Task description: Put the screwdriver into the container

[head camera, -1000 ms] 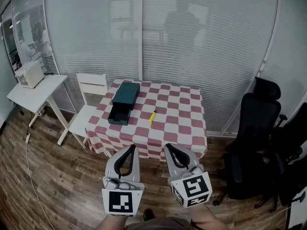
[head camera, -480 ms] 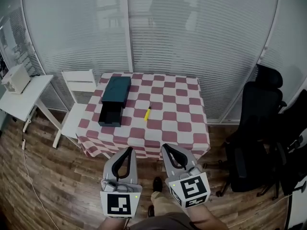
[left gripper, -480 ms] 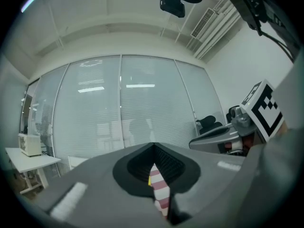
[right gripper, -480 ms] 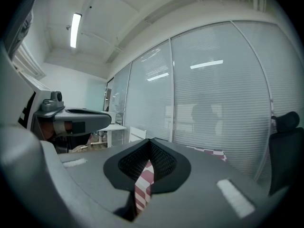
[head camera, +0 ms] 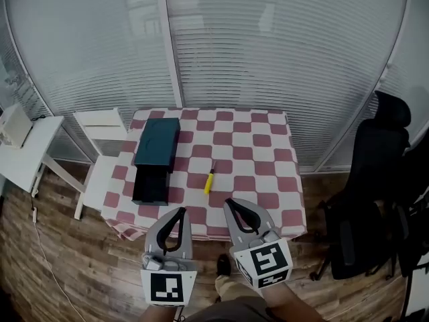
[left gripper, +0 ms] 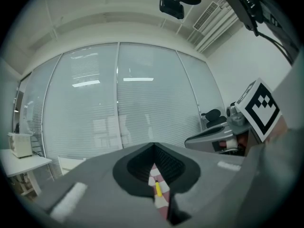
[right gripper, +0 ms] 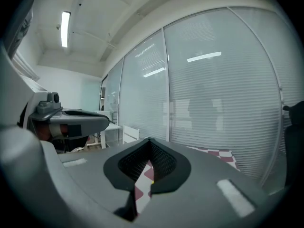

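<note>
A yellow-handled screwdriver [head camera: 210, 180] lies near the middle of the red-and-white checked table [head camera: 268, 173]. In the left gripper view the screwdriver [left gripper: 157, 189] shows through the slit between the jaws. The container [head camera: 155, 154] is a dark green box to the screwdriver's left, with an open tray at its near end. My left gripper [head camera: 179, 212] and right gripper [head camera: 230, 202] hover side by side over the table's near edge, short of the screwdriver. Both point level towards it. Each has its jaws shut with nothing between them, as both the left gripper view [left gripper: 154, 145] and the right gripper view [right gripper: 149, 140] show.
A white chair [head camera: 100, 123] stands against the table's left side, and a white side table [head camera: 23, 159] is further left. A black office chair [head camera: 375, 180] sits to the right. A glass wall with blinds runs behind the table. Wooden floor lies below me.
Both grippers have moved forward and a little down with me. The table has come closer, and the gripper tips now reach its near edge.
</note>
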Available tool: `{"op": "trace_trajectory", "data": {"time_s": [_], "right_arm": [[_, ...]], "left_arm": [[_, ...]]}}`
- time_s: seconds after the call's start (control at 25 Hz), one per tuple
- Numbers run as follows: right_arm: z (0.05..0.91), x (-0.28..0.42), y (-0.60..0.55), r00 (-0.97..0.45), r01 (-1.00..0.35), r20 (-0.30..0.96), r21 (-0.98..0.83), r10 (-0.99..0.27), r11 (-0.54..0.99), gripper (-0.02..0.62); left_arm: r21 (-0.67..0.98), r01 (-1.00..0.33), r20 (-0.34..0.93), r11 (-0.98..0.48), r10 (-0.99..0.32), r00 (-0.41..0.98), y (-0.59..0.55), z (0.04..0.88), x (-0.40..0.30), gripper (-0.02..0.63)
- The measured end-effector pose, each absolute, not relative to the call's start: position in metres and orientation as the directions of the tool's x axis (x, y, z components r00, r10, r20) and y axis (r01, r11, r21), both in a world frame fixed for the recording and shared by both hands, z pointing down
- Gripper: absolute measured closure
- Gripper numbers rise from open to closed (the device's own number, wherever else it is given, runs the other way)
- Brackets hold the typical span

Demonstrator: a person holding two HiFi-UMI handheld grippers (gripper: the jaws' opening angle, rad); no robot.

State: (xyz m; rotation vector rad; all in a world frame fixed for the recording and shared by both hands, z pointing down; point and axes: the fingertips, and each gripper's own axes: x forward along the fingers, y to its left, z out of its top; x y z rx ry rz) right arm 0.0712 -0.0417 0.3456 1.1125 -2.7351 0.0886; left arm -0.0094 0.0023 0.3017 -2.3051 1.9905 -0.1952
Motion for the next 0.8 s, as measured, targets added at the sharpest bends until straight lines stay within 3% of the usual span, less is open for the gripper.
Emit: {"op": "trace_trajectory", "data": {"time_s": [0.52,0.8], "right_arm": [[0.32,0.023,-0.137,-0.706,-0.685,0.18,0.072,-0.685,0.725,0.571],[0.307,-0.001,-0.173,-0.642,-0.747,0.149,0.096,-0.752,0.658,0.571]], "left_arm": [[-0.162,-0.98,-0.052,-0.118,-0.99,0.128,-0.096,0.263,-0.061,0.606],[-0.191,-0.96,-0.083,-0.203,-0.971,0.222,-0.13,0.253,-0.086,0.606]]}}
